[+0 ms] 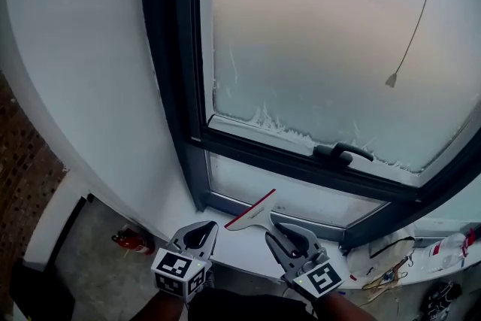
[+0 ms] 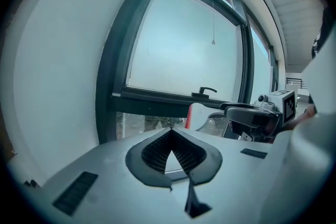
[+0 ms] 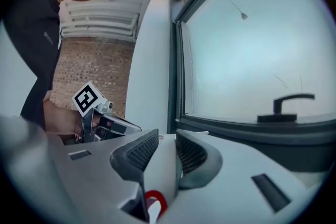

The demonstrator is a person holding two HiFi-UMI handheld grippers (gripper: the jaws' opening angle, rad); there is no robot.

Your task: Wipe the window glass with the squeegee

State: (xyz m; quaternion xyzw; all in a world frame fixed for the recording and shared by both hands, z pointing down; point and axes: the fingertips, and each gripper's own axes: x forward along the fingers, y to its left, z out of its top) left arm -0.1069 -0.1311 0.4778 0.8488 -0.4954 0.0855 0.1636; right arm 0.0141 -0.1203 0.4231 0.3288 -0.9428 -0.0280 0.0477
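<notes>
The squeegee [image 1: 252,213] is white with a red edge along its blade, and it tilts up toward the lower pane over the white sill [image 1: 248,246]. My right gripper [image 1: 288,235] is shut on its handle. In the right gripper view the white handle [image 3: 165,165] fills the gap between the ribbed pads [image 3: 140,150]. My left gripper [image 1: 198,234] is just left of it, shut and empty, its tips meeting [image 2: 170,131]. From the left gripper view the squeegee [image 2: 202,115] and right gripper [image 2: 251,117] are on the right. Frosted window glass [image 1: 323,49] rises above.
A black window handle [image 1: 342,154] sits on the dark frame [image 1: 176,86]. A pull cord with a small pendant [image 1: 391,79] hangs before the glass. Cables and wrappers [image 1: 394,267] clutter the sill's right end. A red object [image 1: 131,239] lies on the floor at lower left.
</notes>
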